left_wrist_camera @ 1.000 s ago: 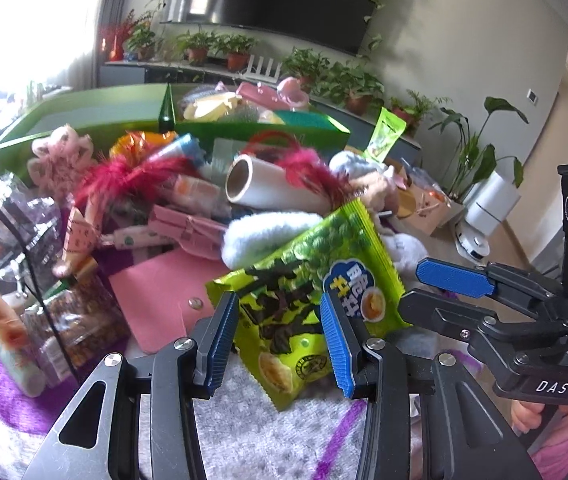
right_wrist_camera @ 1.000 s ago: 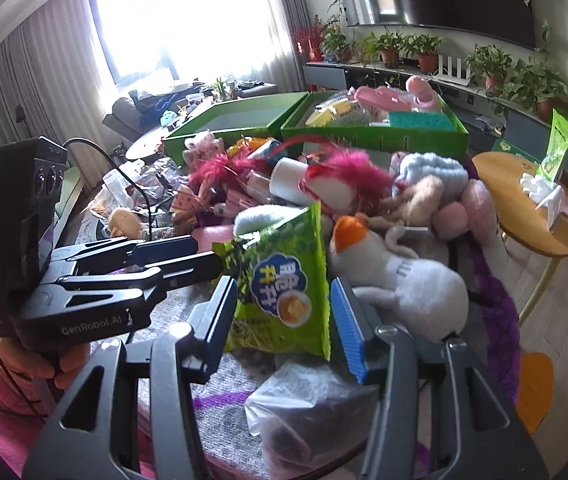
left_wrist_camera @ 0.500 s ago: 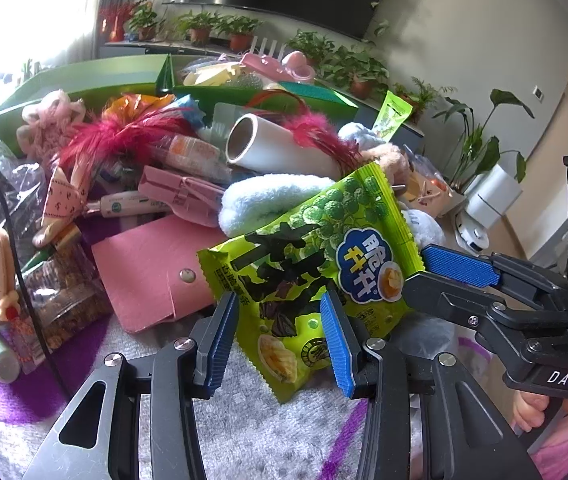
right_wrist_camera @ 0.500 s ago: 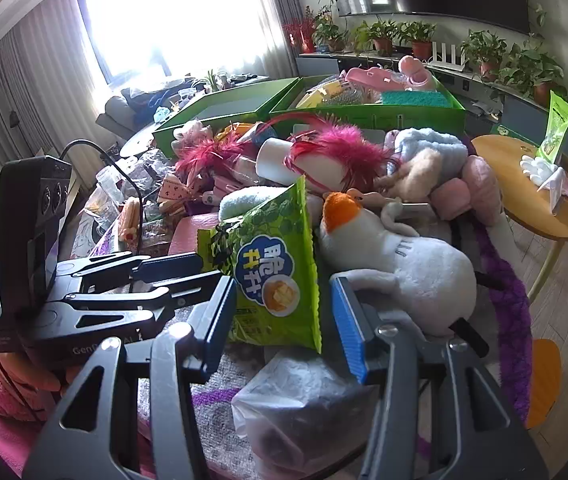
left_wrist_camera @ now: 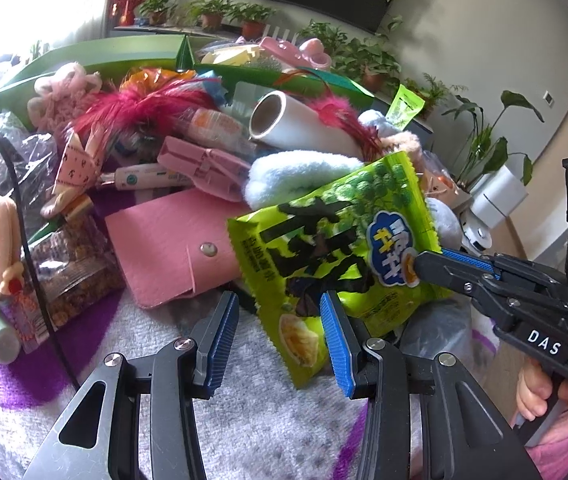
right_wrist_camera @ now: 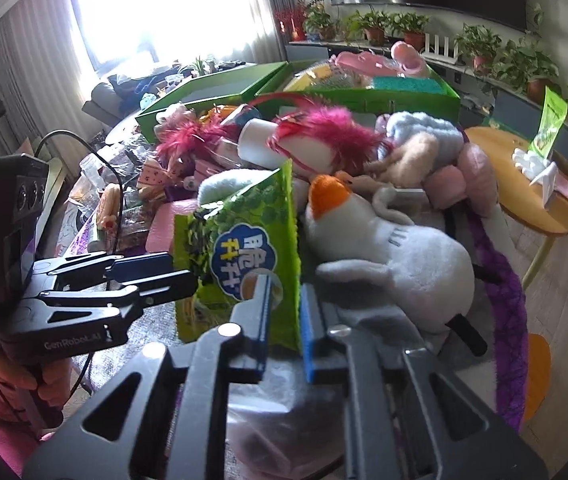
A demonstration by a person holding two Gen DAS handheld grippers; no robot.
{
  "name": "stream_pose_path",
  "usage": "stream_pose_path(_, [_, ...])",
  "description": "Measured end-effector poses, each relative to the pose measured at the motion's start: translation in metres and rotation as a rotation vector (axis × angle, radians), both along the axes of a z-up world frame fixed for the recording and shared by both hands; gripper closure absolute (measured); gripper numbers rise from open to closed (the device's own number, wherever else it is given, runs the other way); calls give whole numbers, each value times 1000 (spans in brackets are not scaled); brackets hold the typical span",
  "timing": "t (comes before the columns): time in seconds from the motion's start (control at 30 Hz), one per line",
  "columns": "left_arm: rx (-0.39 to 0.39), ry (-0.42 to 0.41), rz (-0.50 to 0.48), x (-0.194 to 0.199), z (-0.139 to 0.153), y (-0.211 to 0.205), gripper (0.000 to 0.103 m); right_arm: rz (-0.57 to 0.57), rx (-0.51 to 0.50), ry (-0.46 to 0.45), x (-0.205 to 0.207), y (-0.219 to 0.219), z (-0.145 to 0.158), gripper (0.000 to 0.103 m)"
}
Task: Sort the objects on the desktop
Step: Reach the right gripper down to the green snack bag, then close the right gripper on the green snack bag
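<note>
A green snack bag [left_wrist_camera: 336, 248] stands on edge among a pile of toys on the table; it also shows in the right wrist view [right_wrist_camera: 244, 252]. My right gripper [right_wrist_camera: 286, 320] is shut on the bag's edge, and it reaches in from the right in the left wrist view [left_wrist_camera: 428, 264]. My left gripper [left_wrist_camera: 280, 340] is open around the bag's lower corner, its fingers apart from the bag. In the right wrist view it [right_wrist_camera: 180, 270] sits at the bag's left edge.
A pink felt pouch [left_wrist_camera: 172, 240], white roll [left_wrist_camera: 292, 124], pink feathers [left_wrist_camera: 140, 108], light blue plush [left_wrist_camera: 296, 172] and nut bag [left_wrist_camera: 72, 272] crowd the pile. Green boxes [right_wrist_camera: 364, 96] stand behind. A white plush bird [right_wrist_camera: 388, 256] lies right of the bag. A round wooden table [right_wrist_camera: 532, 200] stands beside.
My right gripper has closed onto the snack bag's edge. The bag has tilted and shifted right between the open left fingers.
</note>
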State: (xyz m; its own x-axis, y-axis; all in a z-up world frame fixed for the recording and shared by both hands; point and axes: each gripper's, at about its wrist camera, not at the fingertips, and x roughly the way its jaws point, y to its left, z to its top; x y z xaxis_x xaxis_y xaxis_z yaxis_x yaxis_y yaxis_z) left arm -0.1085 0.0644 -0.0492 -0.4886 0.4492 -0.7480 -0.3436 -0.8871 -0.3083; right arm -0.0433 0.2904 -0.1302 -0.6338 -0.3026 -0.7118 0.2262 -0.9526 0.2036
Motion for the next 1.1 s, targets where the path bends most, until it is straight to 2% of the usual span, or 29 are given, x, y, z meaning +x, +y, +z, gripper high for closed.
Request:
stream_pose_path(0.13, [27, -14, -1, -3, -3, 0, 60, 7, 0, -18, 0, 0, -5, 91])
stream_pose_path(0.2, [34, -16, 8, -5, -3, 0, 51, 7, 2, -24, 0, -2, -6, 90])
stream_pose_path(0.27, [49, -15, 19, -6, -2, -2, 48, 3, -5, -27, 0, -1, -6, 87])
stream_pose_path(0.3, [61, -21, 19, -6, -1, -3, 48, 2, -10, -30, -1, -1, -5, 85])
stream_pose_path(0.4, [96, -29, 4, -6, 1, -4, 48, -1, -5, -20, -1, -1, -1, 68])
stream_pose_path(0.67, [139, -34, -26, -10, -1, 5, 48, 45, 19, -26, -7, -14, -2, 68])
stream_pose_path(0.87, [127, -3, -54, -6, 7, 11, 50, 52, 44, -19, -6, -18, -2, 78])
stream_pose_path(1.1, [128, 36, -61, -1, 23, 9, 50, 45, 8, -11, 0, -13, 6, 78])
